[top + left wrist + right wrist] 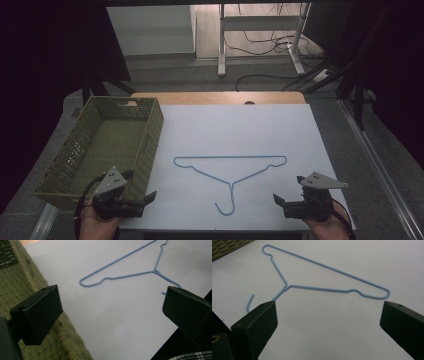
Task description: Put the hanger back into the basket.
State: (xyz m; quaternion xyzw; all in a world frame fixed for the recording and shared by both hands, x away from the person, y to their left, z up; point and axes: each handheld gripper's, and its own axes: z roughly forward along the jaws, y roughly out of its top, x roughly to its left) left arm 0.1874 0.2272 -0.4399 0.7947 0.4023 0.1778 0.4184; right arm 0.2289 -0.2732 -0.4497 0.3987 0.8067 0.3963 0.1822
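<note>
A light blue wire hanger (230,157) lies flat in the middle of the white table top (240,125), its hook pointing toward the near edge. My left gripper (139,186) is open at the near left, beside the basket corner and left of the hook. At the near right my right gripper (290,190) is open too, below the hanger's right shoulder. In the left gripper view the left gripper (112,307) is empty, with the hanger (153,271) ahead. In the right gripper view the right gripper (327,317) is empty, and the hanger (286,286) lies just beyond.
An empty green woven basket (145,145) stands along the table's left side, also seen as basket wall (15,285) and basket edge (224,247). Behind the table are a white desk frame (221,45) and floor cables (265,42). The near table edge lies just under both grippers.
</note>
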